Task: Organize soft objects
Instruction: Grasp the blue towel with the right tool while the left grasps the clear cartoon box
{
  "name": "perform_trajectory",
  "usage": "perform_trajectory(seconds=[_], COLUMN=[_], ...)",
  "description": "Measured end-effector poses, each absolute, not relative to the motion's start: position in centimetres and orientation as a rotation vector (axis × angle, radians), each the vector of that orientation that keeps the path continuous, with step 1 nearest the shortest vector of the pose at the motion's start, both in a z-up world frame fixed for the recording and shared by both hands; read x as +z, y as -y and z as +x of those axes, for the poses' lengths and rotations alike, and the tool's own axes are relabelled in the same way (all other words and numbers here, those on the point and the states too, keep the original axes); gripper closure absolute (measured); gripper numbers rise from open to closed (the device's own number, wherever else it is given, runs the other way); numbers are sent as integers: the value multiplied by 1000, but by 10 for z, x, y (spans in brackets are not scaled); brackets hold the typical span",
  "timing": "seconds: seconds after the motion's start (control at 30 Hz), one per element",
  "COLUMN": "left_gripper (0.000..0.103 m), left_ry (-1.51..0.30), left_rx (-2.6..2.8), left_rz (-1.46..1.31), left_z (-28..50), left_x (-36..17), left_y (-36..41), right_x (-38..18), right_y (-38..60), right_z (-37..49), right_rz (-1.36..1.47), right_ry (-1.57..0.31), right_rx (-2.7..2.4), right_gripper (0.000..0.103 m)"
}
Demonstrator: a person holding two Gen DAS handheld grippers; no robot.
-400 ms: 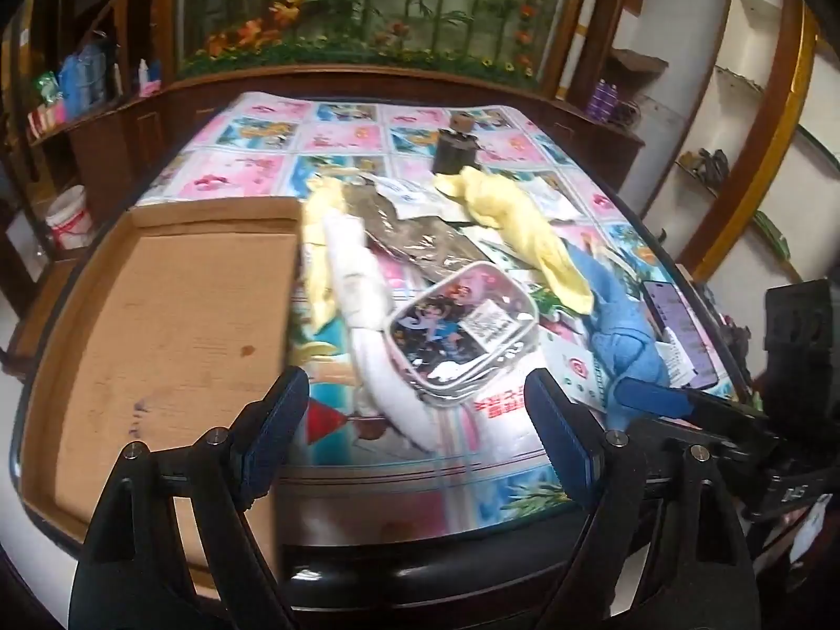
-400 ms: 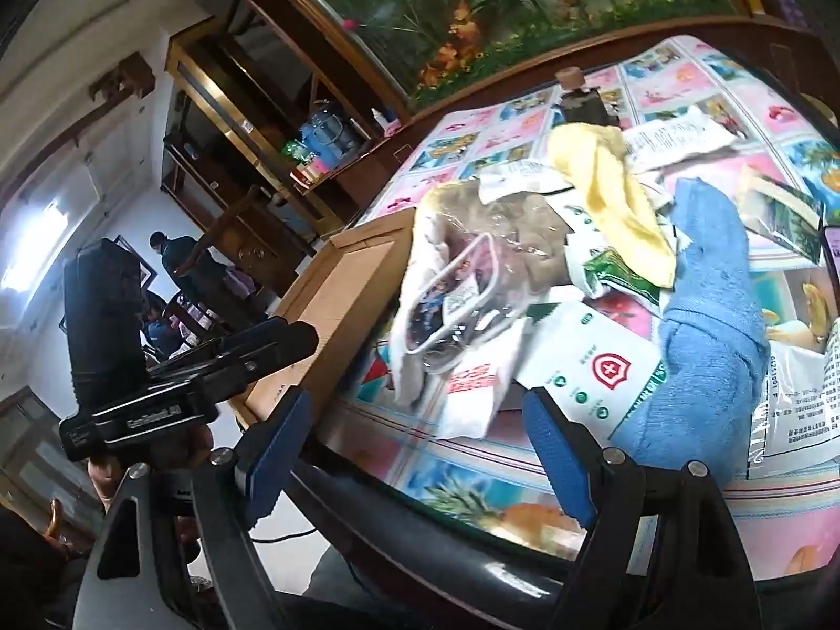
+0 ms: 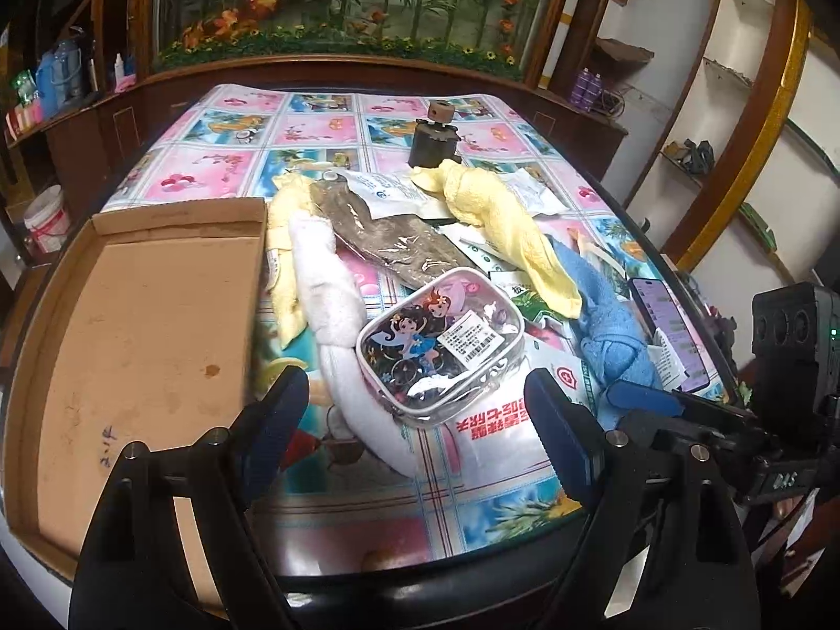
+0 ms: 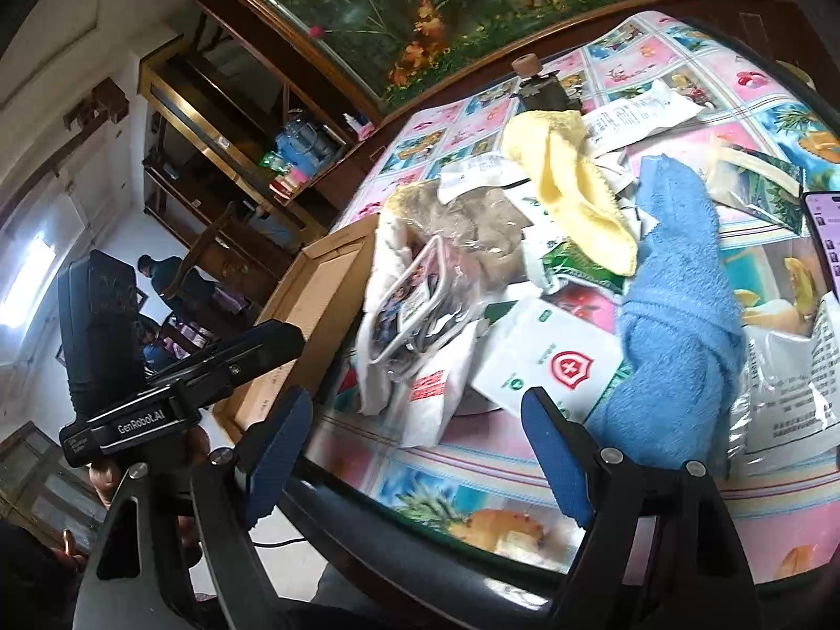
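Note:
A pile of soft things lies mid-table: a clear cartoon pouch [image 3: 440, 354] on a white towel [image 3: 336, 315], a yellow towel [image 3: 517, 231], a second yellow cloth [image 3: 286, 241], a blue towel [image 3: 611, 325] and a brown bagged item [image 3: 388, 239]. My left gripper [image 3: 417, 441] is open and empty, near the table's front edge, just short of the pouch. My right gripper [image 4: 415, 451] is open and empty, with its right finger beside the blue towel [image 4: 677, 315]. The pouch [image 4: 415, 304] and yellow towel [image 4: 572, 184] also show in the right wrist view.
An open cardboard box [image 3: 131, 325] lies at the left of the table. White sachets and packets [image 4: 551, 367] are scattered under the cloths. A phone [image 3: 667, 331] lies at the right edge. A dark small grinder-like object [image 3: 433, 144] stands behind the pile. Shelves and cabinets surround the table.
Both grippers have moved slightly forward over the table's front edge. Nothing on the table has moved.

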State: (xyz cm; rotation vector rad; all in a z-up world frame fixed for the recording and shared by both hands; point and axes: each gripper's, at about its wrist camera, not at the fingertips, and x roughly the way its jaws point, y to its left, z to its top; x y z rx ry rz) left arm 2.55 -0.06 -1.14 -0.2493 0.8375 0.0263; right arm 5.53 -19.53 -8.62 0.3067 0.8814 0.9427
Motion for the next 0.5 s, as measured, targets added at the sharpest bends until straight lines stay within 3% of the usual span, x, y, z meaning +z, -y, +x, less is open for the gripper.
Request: perform_trajectory(seconds=[0.5], left_gripper=[18], left_ry=[-847], left_rx=[8], left_rz=[-174], left_z=[53], left_x=[-19], left_y=[-10], right_x=[-88], right_y=[213], right_z=[91], right_rz=[408], right_ry=[-871], right_rx=[894], right_gripper=[25])
